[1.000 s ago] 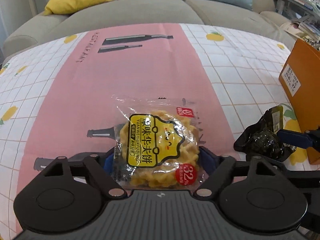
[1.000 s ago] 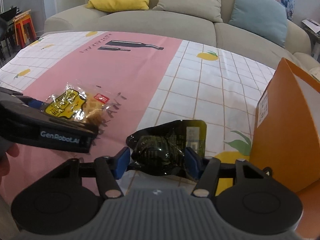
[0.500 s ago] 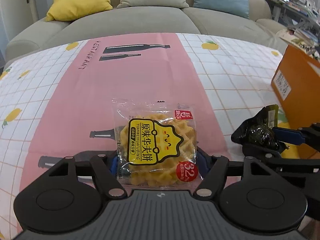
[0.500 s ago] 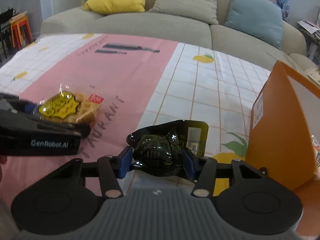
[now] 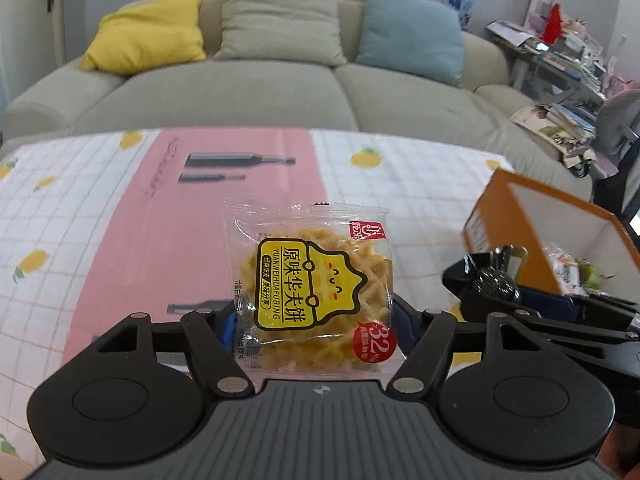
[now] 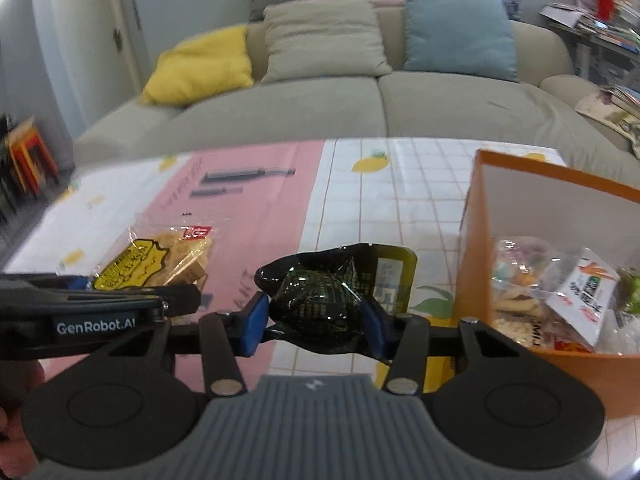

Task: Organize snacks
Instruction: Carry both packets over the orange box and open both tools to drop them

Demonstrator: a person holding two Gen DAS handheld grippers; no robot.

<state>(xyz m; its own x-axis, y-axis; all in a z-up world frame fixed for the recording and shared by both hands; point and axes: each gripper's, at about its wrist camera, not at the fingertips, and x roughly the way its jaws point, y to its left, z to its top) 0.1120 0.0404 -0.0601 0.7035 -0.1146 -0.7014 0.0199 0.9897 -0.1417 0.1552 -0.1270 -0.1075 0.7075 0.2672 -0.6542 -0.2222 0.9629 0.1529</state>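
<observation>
My left gripper (image 5: pixel 316 320) is shut on a clear waffle snack packet with a yellow label (image 5: pixel 312 292) and holds it above the table. The packet also shows in the right wrist view (image 6: pixel 156 260). My right gripper (image 6: pixel 314 316) is shut on a black-green snack pouch (image 6: pixel 320 300), lifted off the table; the pouch also shows in the left wrist view (image 5: pixel 488 280). An open orange box (image 6: pixel 476 216) with several snack packs (image 6: pixel 560 296) inside stands to the right of both grippers; it also shows in the left wrist view (image 5: pixel 516 184).
The table carries a pink and white checked cloth with lemons (image 5: pixel 160 232). A grey sofa with yellow, beige and teal cushions (image 5: pixel 280 88) stands behind it. A cluttered shelf (image 5: pixel 560 52) is at the far right.
Both grippers have risen from the table with their packets. The view now looks over the box rim and shows the snacks inside.
</observation>
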